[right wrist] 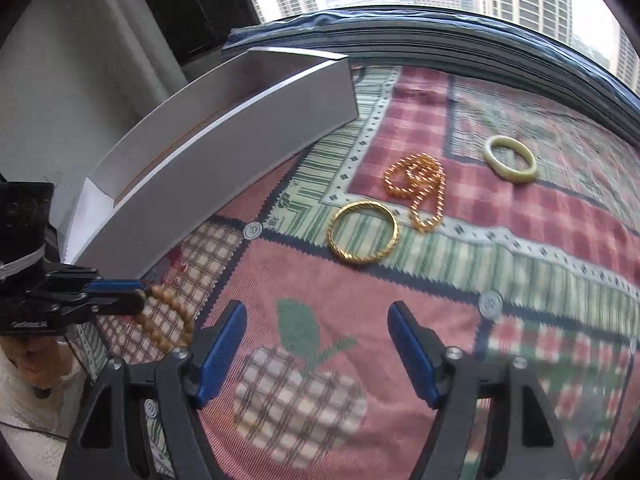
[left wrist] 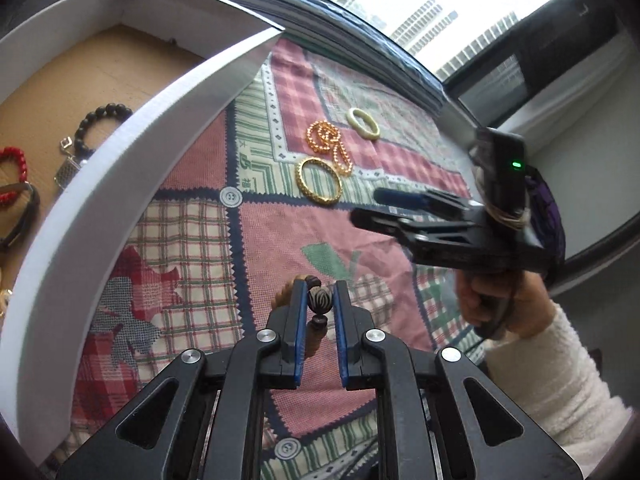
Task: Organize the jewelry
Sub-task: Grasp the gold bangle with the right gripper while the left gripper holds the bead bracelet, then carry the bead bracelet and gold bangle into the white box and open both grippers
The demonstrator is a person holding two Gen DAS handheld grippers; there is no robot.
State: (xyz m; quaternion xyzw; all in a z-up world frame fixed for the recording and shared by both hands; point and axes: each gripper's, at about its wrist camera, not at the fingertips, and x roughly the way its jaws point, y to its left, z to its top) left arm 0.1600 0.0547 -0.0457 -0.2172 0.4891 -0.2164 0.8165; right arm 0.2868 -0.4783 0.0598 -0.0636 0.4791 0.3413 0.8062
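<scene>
My left gripper (left wrist: 319, 294) is shut on a wooden bead bracelet (left wrist: 320, 300) with a striped bead, held above the patchwork cloth; it also shows in the right wrist view (right wrist: 168, 320), hanging from the left gripper (right wrist: 138, 294). My right gripper (right wrist: 316, 316) is open and empty above the cloth; in the left wrist view it (left wrist: 368, 206) hovers near a gold bangle (left wrist: 319, 180). The gold bangle (right wrist: 363, 238), a gold chain (right wrist: 420, 188) and a pale jade bangle (right wrist: 510, 159) lie on the cloth. A white box (left wrist: 132, 128) at left holds a black bead bracelet (left wrist: 94, 124) and a red bead bracelet (left wrist: 14, 172).
The white box (right wrist: 224, 148) stands at the cloth's left. A patchwork cloth (right wrist: 460, 320) covers the surface. A window with tall buildings lies beyond the far edge. The box also holds a dark strap (left wrist: 20, 220) and a small metal piece (left wrist: 68, 168).
</scene>
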